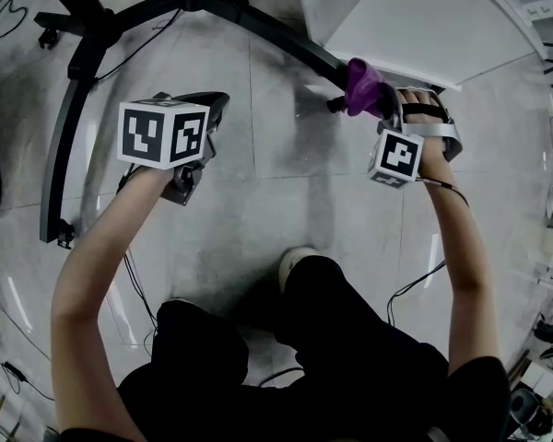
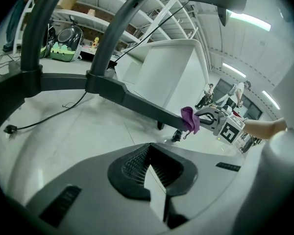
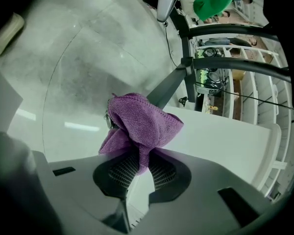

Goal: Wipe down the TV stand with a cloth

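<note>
The TV stand's black base spreads curved legs [image 1: 249,17] over the grey floor. A purple cloth [image 1: 361,86] is bunched against the tip of the right leg, above its caster [image 1: 335,105]. My right gripper [image 1: 373,99] is shut on that cloth [image 3: 139,119], which hides the leg end [image 3: 169,87] in the right gripper view. My left gripper [image 1: 212,104] hangs over bare floor between the legs, shut and empty [image 2: 149,173]. In the left gripper view the cloth [image 2: 189,119] and the right gripper [image 2: 213,117] show at the leg [image 2: 137,104].
A white panel [image 1: 424,17] stands just behind the right leg. The left leg [image 1: 60,145] curves down the floor's left side. Cables [image 2: 39,119] trail on the floor. My shoe [image 1: 295,261] is below the grippers. Shelving and people stand far off.
</note>
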### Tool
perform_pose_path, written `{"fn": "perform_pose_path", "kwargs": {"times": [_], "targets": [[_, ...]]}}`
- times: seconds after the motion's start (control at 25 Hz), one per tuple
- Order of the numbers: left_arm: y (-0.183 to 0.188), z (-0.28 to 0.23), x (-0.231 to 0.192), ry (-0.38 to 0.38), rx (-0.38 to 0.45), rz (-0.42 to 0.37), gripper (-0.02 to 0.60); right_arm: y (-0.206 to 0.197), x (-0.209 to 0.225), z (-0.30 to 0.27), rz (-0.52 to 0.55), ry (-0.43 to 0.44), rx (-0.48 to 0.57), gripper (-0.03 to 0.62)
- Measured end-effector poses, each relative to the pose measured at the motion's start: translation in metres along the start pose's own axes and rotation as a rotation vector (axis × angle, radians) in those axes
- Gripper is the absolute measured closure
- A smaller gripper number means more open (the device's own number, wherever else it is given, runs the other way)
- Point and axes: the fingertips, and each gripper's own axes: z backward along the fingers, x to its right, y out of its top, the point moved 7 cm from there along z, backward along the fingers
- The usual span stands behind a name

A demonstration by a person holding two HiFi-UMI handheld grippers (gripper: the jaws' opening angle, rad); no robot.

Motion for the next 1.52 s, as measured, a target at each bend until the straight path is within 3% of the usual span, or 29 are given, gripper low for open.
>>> {"fn": "perform_pose_path", "kwargs": {"times": [0.2,0.56,0.96,1.04,1.2,1.36,1.44,1.52], "targets": [[0.003,0.0,0.003,-0.012,0.009,0.005,0.575,-0.002,0.0,0.008,-0.064,0.003,0.015,0.525],[0.011,0.021,0.001,0.03,0.078,-0.04,0.575,0.048,0.034,0.047,-0.501,0.051,0.289,0.525],[0.029,0.082,0.007,0.091,0.304,-0.04,0.575,0.136,0.093,0.066,-1.276,0.268,0.795,0.525],[0.032,0.095,0.011,0.106,0.338,-0.044,0.575,0.153,0.104,0.074,-1.389,0.324,0.9,0.525],[0.043,0.12,0.015,0.123,0.365,-0.079,0.575,0.182,0.134,0.1,-1.462,0.399,1.069,0.525],[0.062,0.159,0.008,0.103,0.377,-0.068,0.575,0.194,0.165,0.117,-1.618,0.52,1.179,0.525],[0.074,0.18,0.013,0.108,0.39,-0.109,0.575,0.197,0.174,0.135,-1.651,0.565,1.202,0.525],[0.09,0.202,0.027,0.125,0.43,-0.135,0.575,0.189,0.185,0.161,-1.627,0.547,1.193,0.525]]}}
